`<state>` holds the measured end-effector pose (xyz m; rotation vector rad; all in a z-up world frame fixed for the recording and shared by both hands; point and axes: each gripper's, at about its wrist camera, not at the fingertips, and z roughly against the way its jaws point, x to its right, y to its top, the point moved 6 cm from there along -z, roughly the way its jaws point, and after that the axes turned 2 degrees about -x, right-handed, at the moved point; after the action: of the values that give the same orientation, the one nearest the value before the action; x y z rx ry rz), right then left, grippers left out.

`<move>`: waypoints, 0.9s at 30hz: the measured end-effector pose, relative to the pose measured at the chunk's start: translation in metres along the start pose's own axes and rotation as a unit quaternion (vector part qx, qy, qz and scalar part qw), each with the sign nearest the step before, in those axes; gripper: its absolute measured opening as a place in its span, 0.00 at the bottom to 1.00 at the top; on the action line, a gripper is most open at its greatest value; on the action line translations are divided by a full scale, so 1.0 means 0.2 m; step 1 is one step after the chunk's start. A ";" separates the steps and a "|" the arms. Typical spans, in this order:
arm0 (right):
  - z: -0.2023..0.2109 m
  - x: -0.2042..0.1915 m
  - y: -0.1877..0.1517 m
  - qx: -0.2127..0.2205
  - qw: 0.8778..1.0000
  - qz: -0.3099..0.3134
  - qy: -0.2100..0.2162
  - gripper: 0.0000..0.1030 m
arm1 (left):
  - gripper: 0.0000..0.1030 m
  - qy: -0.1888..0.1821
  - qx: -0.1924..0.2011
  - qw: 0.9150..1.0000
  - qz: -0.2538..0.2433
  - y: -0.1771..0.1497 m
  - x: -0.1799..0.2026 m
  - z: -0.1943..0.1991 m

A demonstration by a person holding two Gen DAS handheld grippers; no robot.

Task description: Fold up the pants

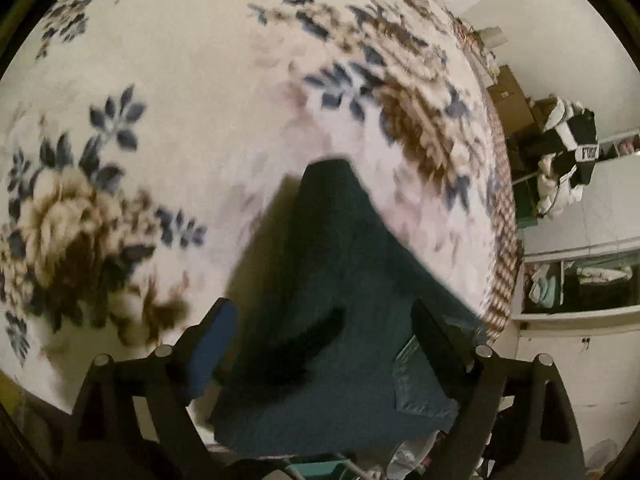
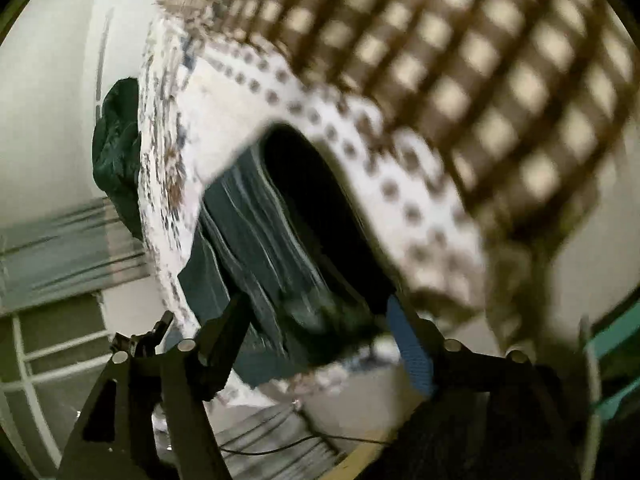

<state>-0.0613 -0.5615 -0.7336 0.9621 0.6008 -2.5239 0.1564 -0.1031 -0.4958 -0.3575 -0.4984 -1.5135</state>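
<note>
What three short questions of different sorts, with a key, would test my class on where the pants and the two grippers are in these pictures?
1. True or false: in the left wrist view, the dark pants lie on a plain grey blanket.
2. Multiple choice: in that view, the left gripper has its jaws A) spread wide, with the pants between them; B) shut tight beside the pants; C) out of view.
3. Short answer: in the right wrist view, what lies between the fingers of the right gripper?

Key
1. False: the blanket is pale with a flower print.
2. A.
3. The dark pants, at the blanket's edge; blur hides whether the fingers clamp them.
</note>
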 end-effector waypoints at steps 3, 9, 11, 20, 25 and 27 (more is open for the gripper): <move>-0.11 0.05 -0.07 -0.018 0.999 -0.027 0.007 0.72 | 0.88 0.021 -0.034 0.999 0.013 -0.07 -0.07 -0.12; -0.30 0.06 -0.06 0.001 0.997 -0.059 0.045 0.74 | 0.91 -0.007 -0.059 0.998 0.032 -0.13 -0.15 -0.26; -0.34 0.03 -0.05 0.013 0.997 -0.057 0.055 0.83 | 0.95 -0.017 -0.057 0.998 0.032 -0.12 -0.16 -0.28; -0.47 -0.06 -0.02 0.032 0.992 -0.045 0.116 0.97 | 1.00 -0.036 -0.035 0.999 0.009 -0.05 -0.11 -0.33; -0.55 -0.16 -0.01 0.038 0.996 -0.023 0.082 0.88 | 0.70 -0.041 -0.020 0.999 -0.022 -0.04 -0.05 -0.33; -0.55 -0.16 -0.03 0.046 0.997 -0.024 0.064 0.68 | 0.50 -0.034 -0.024 0.999 -0.035 -0.05 -0.02 -0.32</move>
<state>0.0169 -0.4955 -0.7841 1.1629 0.5551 -2.5670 0.1521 -0.1326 -0.5537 -0.4334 -0.5341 -1.5879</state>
